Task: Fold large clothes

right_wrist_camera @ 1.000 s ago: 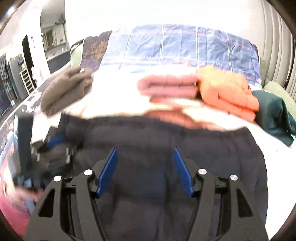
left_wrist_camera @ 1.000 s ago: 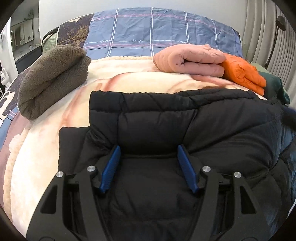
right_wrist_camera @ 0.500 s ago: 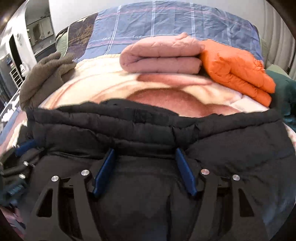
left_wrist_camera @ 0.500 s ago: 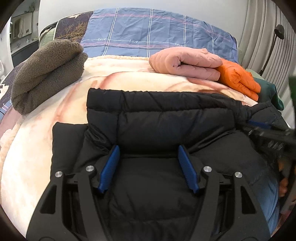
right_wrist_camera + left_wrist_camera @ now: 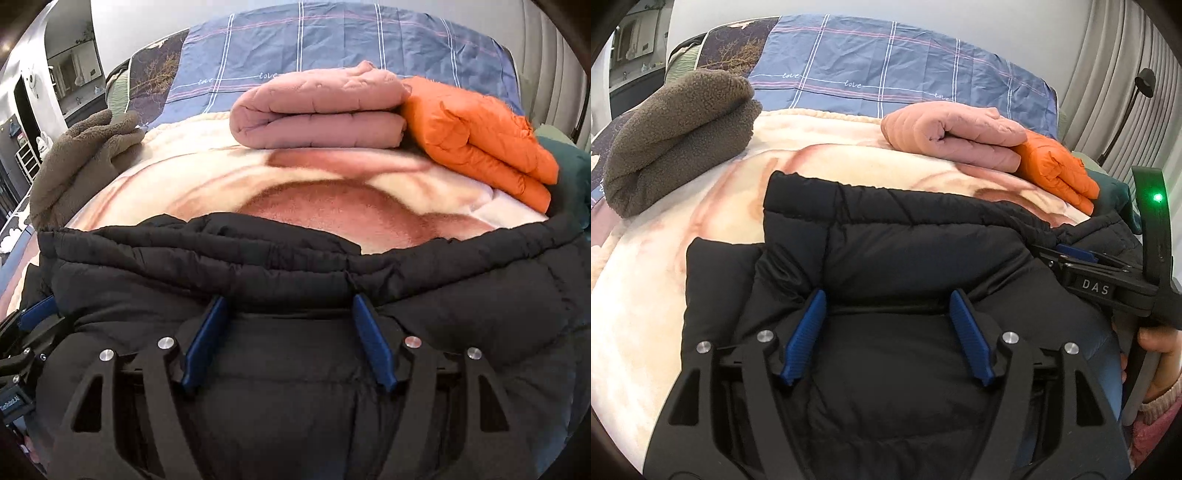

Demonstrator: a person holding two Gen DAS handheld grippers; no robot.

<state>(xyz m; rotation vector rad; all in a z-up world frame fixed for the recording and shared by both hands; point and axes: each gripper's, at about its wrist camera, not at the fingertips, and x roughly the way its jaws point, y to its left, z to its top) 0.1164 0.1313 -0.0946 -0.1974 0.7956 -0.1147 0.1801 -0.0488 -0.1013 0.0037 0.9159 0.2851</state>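
Since the earlier frame the right gripper (image 5: 286,314) has dropped onto the black puffer jacket (image 5: 905,240) on the bed's blanket (image 5: 665,258); both it and the left gripper (image 5: 886,310) are opening, jacket part-folded, final fold outstanding

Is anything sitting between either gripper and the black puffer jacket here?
Nothing visible. The left gripper and right gripper both sit directly over the black puffer jacket, jaws opening with its fabric between them.

Near, a black quilted jacket (image 5: 894,251); far right, a pink quilted bundle (image 5: 317,110) beside an orange one (image 5: 476,136); far left, brown fleece (image 5: 676,136); cream-and-rose blanket (image 5: 713,206); blue plaid sheet (image 5: 886,70) beyond.
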